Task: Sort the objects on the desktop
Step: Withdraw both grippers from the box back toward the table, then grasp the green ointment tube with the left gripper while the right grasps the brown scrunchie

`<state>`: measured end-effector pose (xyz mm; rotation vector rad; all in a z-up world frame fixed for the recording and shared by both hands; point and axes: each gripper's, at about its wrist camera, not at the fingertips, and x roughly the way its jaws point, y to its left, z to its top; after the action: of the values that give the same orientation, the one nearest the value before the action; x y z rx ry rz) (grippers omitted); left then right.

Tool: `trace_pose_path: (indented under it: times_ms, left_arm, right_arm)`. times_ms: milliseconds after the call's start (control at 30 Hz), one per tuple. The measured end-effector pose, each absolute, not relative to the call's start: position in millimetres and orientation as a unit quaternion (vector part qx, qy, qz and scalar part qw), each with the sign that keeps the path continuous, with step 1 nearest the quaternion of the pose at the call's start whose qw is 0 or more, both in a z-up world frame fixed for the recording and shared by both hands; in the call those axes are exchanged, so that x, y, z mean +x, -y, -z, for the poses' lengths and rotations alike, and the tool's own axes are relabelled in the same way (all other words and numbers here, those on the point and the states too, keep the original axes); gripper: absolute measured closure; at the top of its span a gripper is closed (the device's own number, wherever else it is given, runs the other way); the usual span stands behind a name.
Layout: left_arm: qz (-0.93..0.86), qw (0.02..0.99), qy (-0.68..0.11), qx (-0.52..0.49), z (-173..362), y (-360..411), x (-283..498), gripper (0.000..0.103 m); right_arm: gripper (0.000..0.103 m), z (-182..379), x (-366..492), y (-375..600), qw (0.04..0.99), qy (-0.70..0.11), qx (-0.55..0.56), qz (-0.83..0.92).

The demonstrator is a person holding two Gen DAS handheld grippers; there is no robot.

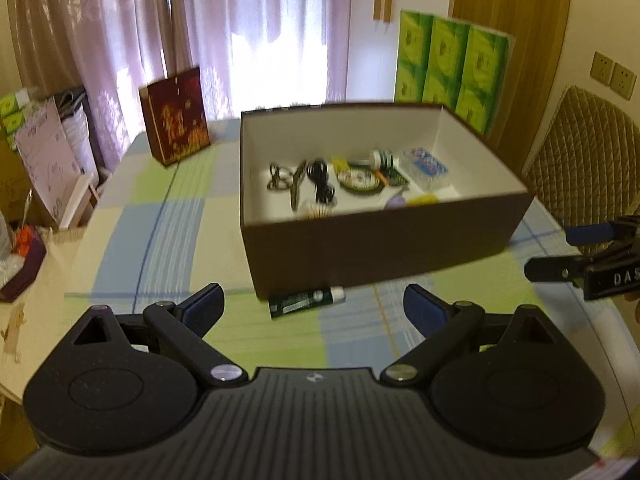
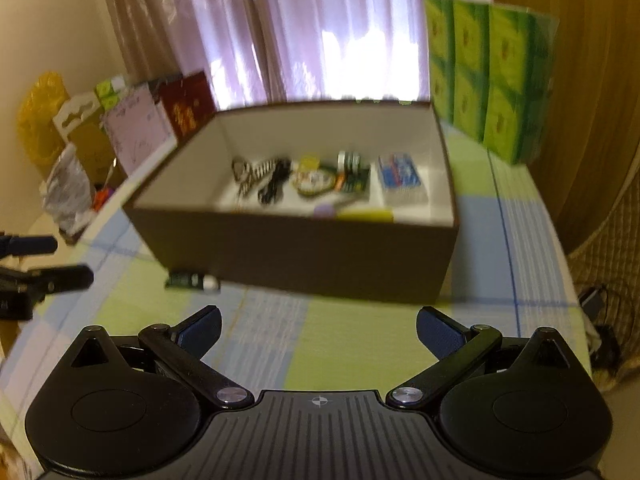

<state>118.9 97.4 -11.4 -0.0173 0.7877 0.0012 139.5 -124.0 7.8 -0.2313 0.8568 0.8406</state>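
We held our left gripper [image 1: 314,306] and right gripper [image 2: 319,330] spread wide and empty above the checked tablecloth [image 1: 180,216], the dark green tube [image 1: 306,300] lying just ahead of the left one, against the brown box [image 1: 384,236].

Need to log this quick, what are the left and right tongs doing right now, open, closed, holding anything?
Left tongs: open, holding nothing.
Right tongs: open, holding nothing.

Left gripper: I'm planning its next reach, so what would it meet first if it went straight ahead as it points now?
Probably the dark green tube lying on the tablecloth against the brown box; the left gripper is open and empty. Depth is unclear.
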Motion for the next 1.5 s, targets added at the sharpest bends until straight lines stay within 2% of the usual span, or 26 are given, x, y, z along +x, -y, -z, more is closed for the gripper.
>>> trace_pose_path:
  times_ms: [300,800,1267,1500]
  left_arm:
    - [0.007,0.907,-0.421,-0.022,54,-100,131,0.009]
    - [-0.045,0.881,-0.465,-0.075,119,-106,188,0.009]
    - [-0.092,0.894,-0.435,-0.051,144,-87,215,0.009]
    - [-0.094,0.903,-0.418,-0.038,147,-82,212,0.013]
  right_arm:
    - [0.002,31,150,143,0.811,-0.464,-0.102,-0.341]
    - [0.002,55,181,150,0.809,-0.503,-0.099,-0.287]
    - [0.002,70,195,146,0.805,-0.519,-0.100,-0.270]
    - [0.002,74,194,145,0.802,-0.522,-0.109,-0.270]
